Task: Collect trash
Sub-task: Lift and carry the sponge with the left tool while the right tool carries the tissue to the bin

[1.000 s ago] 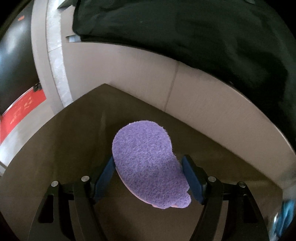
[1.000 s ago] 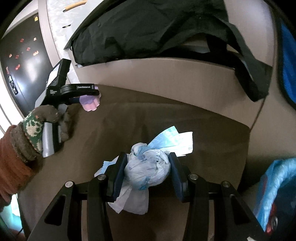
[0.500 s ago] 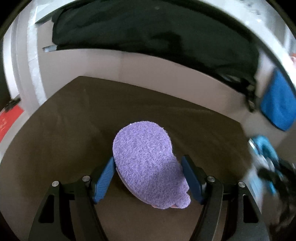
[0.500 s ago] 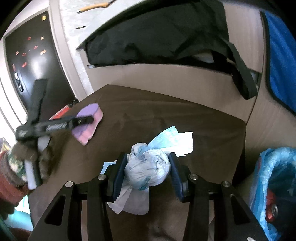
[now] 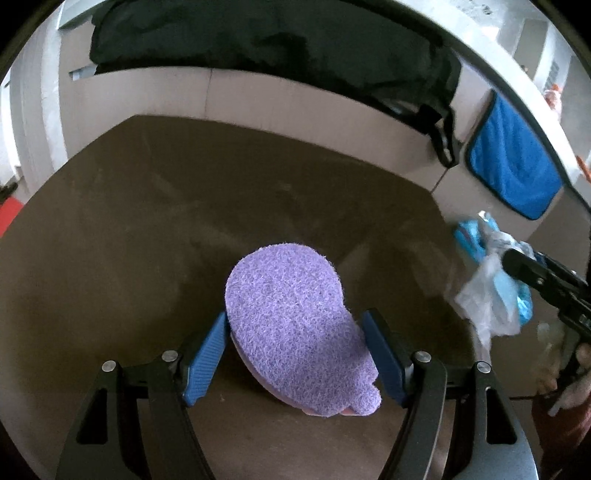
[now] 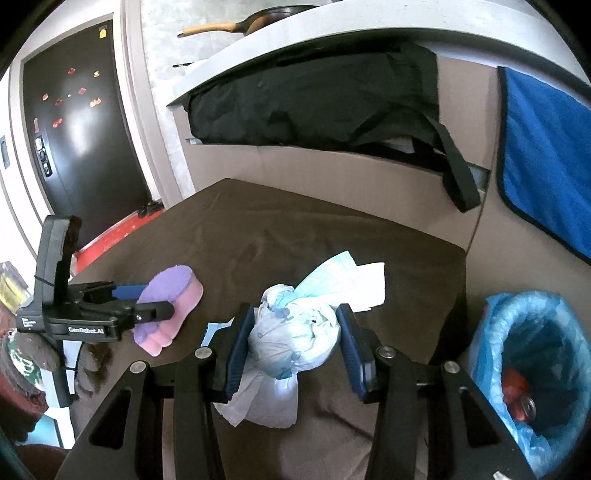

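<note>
My left gripper (image 5: pixel 295 339) is shut on a purple and pink sponge (image 5: pixel 291 325) and holds it above the brown table (image 5: pixel 147 229). The sponge also shows in the right wrist view (image 6: pixel 173 299), in the left gripper (image 6: pixel 147 299). My right gripper (image 6: pixel 295 336) is shut on a crumpled white and blue plastic wad (image 6: pixel 295 336) above the table (image 6: pixel 258 240). The wad also shows in the left wrist view (image 5: pixel 487 299), at the table's right edge. A bin with a blue liner (image 6: pixel 532 365) stands beside the table at the lower right, with a can inside.
A beige cabinet front (image 5: pixel 258 96) runs behind the table, with a black bag (image 6: pixel 314 99) draped over it. A blue towel (image 6: pixel 546 155) hangs to the right. A dark door (image 6: pixel 77 140) is at the left. A pan (image 6: pixel 266 22) sits on the counter.
My left gripper has swung to the right with the sponge, toward the right gripper. My right gripper has shifted right with the wad, and the blue-lined bin has come further into view.
</note>
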`<state>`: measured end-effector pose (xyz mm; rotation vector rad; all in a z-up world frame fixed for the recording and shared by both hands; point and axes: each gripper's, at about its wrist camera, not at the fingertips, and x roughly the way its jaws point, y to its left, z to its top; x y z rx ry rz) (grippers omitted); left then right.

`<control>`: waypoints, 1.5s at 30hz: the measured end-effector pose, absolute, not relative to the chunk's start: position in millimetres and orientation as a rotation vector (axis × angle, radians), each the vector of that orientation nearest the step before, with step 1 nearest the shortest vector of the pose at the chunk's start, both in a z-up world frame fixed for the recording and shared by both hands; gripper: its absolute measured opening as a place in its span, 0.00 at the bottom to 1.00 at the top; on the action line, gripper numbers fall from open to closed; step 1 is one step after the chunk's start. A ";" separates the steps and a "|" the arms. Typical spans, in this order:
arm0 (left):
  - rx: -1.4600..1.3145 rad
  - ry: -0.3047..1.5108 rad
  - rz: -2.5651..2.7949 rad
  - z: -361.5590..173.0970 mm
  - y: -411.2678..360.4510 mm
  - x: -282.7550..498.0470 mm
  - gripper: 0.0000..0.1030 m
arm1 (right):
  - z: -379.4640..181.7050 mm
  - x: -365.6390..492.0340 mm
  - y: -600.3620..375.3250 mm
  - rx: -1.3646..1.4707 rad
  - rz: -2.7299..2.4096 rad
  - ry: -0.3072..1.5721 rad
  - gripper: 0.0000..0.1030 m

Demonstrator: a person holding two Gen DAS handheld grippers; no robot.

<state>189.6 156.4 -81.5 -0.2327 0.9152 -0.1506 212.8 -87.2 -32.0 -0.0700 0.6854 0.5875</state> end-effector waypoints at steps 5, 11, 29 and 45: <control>-0.236 0.904 -0.053 -84.1 145.5 190.4 0.74 | -41.2 209.7 -97.3 -0.043 0.581 0.695 0.41; -0.138 0.834 0.021 -77.8 132.1 184.9 0.82 | -51.5 212.2 -107.2 0.000 0.583 0.712 0.42; -0.236 0.783 0.062 -50.6 134.6 174.3 0.63 | -59.9 214.6 -116.7 0.060 0.588 0.707 0.42; -0.058 0.489 -0.213 59.2 5.5 199.2 0.63 | 30.6 197.8 -209.0 0.012 0.381 0.472 0.42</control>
